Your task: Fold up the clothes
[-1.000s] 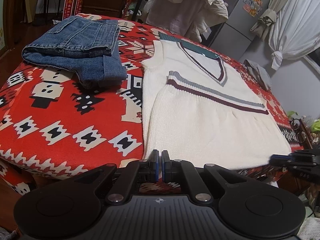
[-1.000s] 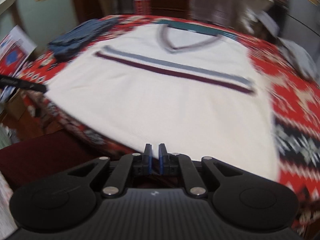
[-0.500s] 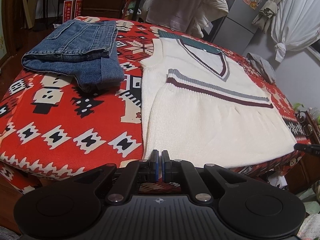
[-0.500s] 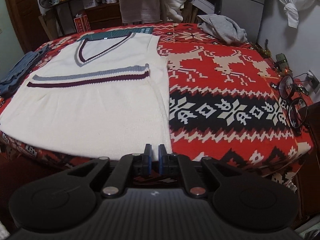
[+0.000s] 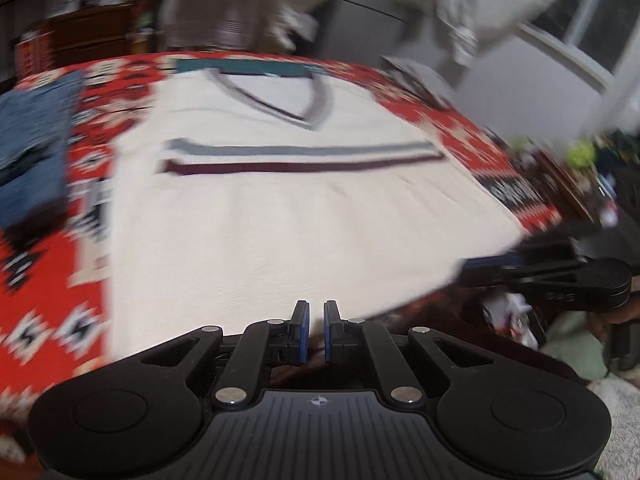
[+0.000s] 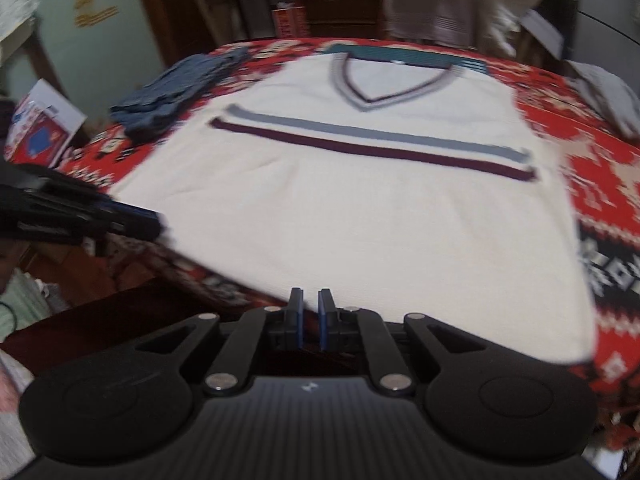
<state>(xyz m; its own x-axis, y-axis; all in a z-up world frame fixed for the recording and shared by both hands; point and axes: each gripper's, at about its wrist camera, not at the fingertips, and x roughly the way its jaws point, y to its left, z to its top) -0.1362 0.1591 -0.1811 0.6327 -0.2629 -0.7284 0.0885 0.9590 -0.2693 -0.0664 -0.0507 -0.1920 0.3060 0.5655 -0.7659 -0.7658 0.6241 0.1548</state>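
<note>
A cream knit vest [image 5: 288, 220] with a V-neck and grey and maroon chest stripes lies flat on a red patterned blanket [image 5: 40, 280]. My left gripper [image 5: 316, 314] hovers at the near hem, its blue pads almost together with nothing between them. In this blurred view my right gripper [image 5: 480, 268] reaches toward the hem's right corner. The right wrist view shows the same vest [image 6: 360, 208]. My right gripper [image 6: 310, 304] is at the hem's edge, shut and empty. My left gripper [image 6: 136, 220] points at the hem's left corner.
Folded blue jeans [image 5: 32, 152] [image 6: 176, 88] lie left of the vest. A grey cloth [image 6: 608, 92] sits at the blanket's far right. Furniture and hanging clothes [image 6: 460, 4] stand behind. A box [image 6: 40, 132] is on the left.
Both views have swung to face the vest squarely, with motion blur. My left gripper has moved right along the hem, and its pads stand slightly further apart. The right gripper has turned back left.
</note>
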